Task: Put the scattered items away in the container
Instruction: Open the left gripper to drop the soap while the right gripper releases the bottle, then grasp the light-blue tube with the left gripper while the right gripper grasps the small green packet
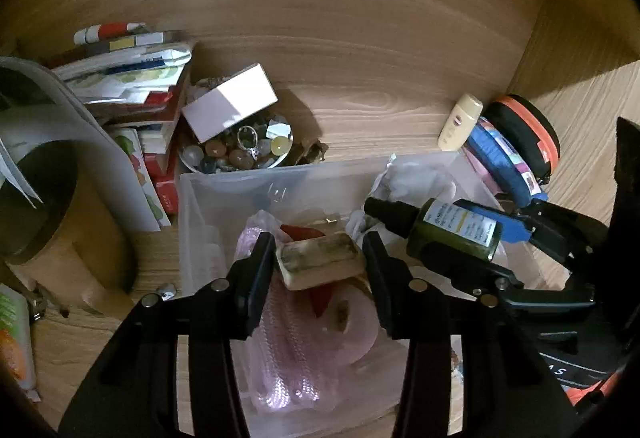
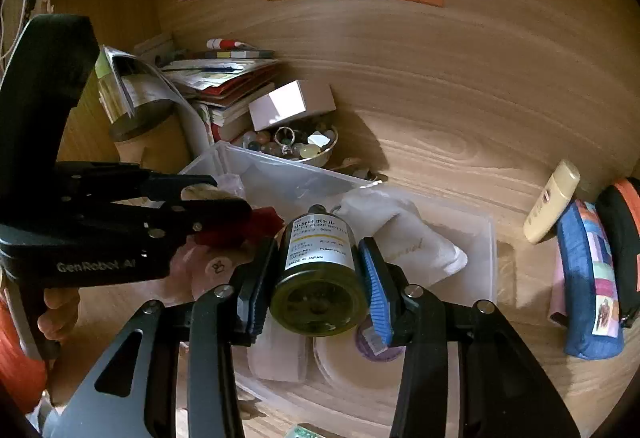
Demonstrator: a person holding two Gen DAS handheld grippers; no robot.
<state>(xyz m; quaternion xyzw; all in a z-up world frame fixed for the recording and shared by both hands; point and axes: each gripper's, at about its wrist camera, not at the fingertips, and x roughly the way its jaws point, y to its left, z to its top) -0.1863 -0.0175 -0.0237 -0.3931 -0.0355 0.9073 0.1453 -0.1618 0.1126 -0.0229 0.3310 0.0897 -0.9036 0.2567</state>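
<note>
A clear plastic container (image 1: pixel 208 193) sits on the wooden shelf; it also shows in the right wrist view (image 2: pixel 486 238). My left gripper (image 1: pixel 320 270) is shut on a beige soap-like block (image 1: pixel 320 266), held over the container above pink items (image 1: pixel 288 358). My right gripper (image 2: pixel 316 270) is shut on a dark green pump bottle (image 2: pixel 318 278) with a white label, held over the container; the bottle also shows in the left wrist view (image 1: pixel 456 228). A white pouch (image 2: pixel 404 238) lies in the container. The left gripper (image 2: pixel 208 193) shows in the right wrist view.
A bowl of beads and stones (image 1: pixel 240 149) with a white box (image 1: pixel 230 101) on it stands behind the container. Books and papers (image 1: pixel 132 77) are stacked at the left. A cream tube (image 1: pixel 460 121), a blue pouch (image 1: pixel 504 161) and an orange-black case (image 1: pixel 528 133) lie right.
</note>
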